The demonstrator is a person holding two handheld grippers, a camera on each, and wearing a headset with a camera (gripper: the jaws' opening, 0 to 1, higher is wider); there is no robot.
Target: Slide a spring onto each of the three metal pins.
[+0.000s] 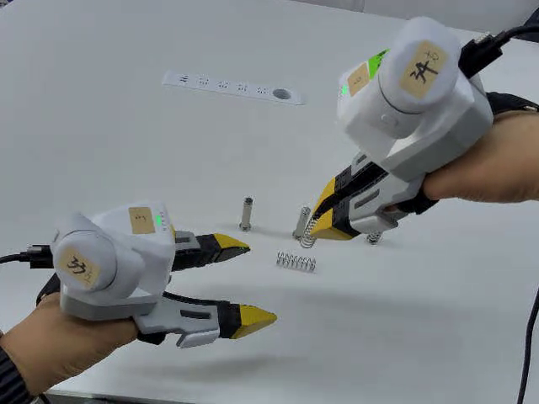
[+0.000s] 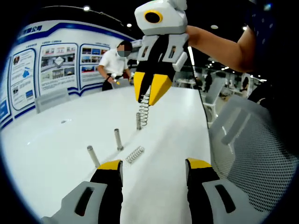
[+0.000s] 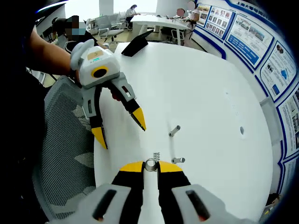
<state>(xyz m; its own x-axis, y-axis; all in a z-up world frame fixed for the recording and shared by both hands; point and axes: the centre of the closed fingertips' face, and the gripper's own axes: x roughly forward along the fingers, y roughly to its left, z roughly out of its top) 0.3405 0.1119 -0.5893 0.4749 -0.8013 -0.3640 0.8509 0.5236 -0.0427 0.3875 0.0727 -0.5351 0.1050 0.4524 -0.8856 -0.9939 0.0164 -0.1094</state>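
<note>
Three upright metal pins stand on the white table: the left pin [image 1: 246, 214] [image 2: 92, 156], the middle pin [image 1: 301, 222] [image 2: 118, 139] and a far pin [image 2: 138, 120], which looks dark and coiled under the right gripper [image 1: 373, 238]. My right gripper [image 1: 318, 220] [image 2: 150, 95] [image 3: 150, 165] is shut on a spring [image 1: 307, 234] [image 2: 144, 111] [image 3: 150, 164] that hangs tilted from its tips, lower end close beside a pin. I cannot tell whether it touches. A loose spring [image 1: 296, 262] [image 2: 135, 154] lies flat in front of the pins. My left gripper [image 1: 248, 282] [image 2: 154, 170] is open and empty, left of them.
A white power strip [image 1: 233, 87] lies at the back of the table [image 1: 101, 151]. A mesh chair [image 2: 252, 149] [image 3: 65, 140] stands beside the table. People and other desks are far behind.
</note>
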